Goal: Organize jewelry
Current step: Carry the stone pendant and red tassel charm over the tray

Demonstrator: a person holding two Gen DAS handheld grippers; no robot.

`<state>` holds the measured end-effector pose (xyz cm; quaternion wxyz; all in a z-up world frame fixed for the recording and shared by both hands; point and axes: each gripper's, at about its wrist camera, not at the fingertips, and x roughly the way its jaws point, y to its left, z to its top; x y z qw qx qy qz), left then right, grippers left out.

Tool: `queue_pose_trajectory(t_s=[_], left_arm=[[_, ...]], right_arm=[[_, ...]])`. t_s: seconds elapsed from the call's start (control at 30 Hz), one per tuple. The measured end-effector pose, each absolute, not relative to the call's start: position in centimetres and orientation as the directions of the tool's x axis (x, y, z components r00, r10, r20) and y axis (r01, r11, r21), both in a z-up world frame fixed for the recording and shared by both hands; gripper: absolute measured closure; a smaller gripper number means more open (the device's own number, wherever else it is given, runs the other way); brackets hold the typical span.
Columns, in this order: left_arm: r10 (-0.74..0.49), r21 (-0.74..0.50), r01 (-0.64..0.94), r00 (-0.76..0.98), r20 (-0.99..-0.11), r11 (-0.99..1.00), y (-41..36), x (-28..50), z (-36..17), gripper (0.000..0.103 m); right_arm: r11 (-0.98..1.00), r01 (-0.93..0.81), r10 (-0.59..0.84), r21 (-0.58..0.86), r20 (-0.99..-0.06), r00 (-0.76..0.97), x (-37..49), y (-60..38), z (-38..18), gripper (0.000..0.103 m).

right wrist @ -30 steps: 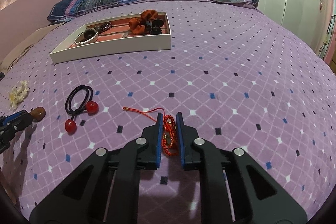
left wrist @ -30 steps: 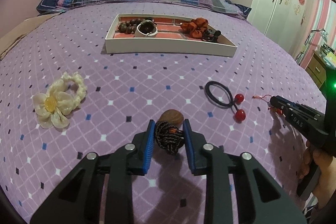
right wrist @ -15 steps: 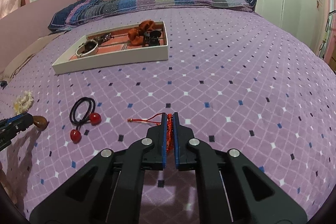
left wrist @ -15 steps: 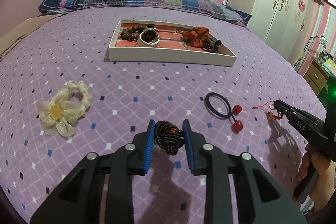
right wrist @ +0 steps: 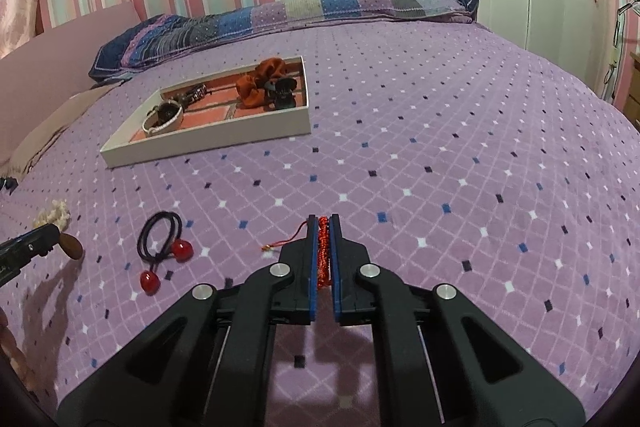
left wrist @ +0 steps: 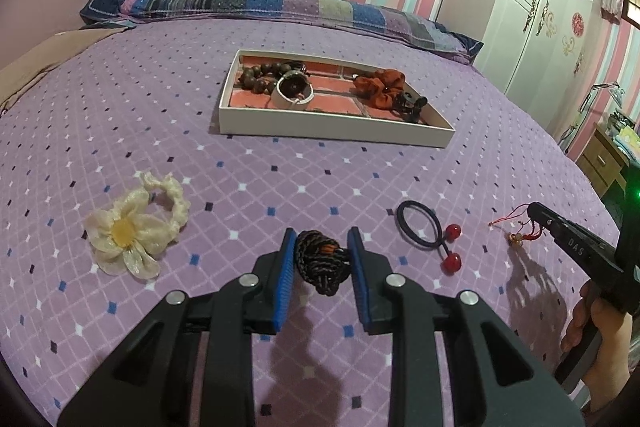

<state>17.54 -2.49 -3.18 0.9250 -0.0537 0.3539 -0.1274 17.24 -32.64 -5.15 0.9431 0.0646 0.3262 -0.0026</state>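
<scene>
My left gripper (left wrist: 320, 247) is shut on a black braided cord bracelet (left wrist: 320, 263) with a brown wooden bead (right wrist: 72, 246) and holds it above the purple bedspread. My right gripper (right wrist: 324, 227) is shut on a red string bracelet (right wrist: 323, 255), lifted off the bed; it also shows in the left wrist view (left wrist: 524, 230). A white tray (left wrist: 320, 125) at the back holds brown beads (left wrist: 260, 77), a white bangle (left wrist: 294, 93), an orange scrunchie (left wrist: 378, 87) and a black clip (left wrist: 412, 105).
A cream flower hair tie (left wrist: 132, 227) lies at the left. A black hair tie with two red balls (left wrist: 428, 231) lies between the grippers. A striped pillow (left wrist: 280, 7) is behind the tray, a white wardrobe (left wrist: 540, 7) at the right.
Both grippers have risen from the bedspread with their bracelets. The right jaws closed fully on the red string bracelet. The tray looks nearer.
</scene>
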Motion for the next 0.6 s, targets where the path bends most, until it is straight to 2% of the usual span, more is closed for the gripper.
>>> queue_pose_trajectory(t_s=[0.3, 0.6], left_arm=[[-0.27, -0.196, 0.187, 0.719, -0.64, 0.963, -2.5, 18.6, -1.8, 0.076], [-0.262, -0.161, 0.207, 0.758, -0.597, 0.965, -3.3, 21.8, 2.9, 0.077]], right_arm=[[0.993, 0.041, 0.032, 0.107, -0.601, 0.798, 17.4, -32.4, -3.4, 0.097], [0.995, -0.009, 0.067, 0.103, -0.574, 0.816, 19.9, -30.7, -0.5, 0.097]])
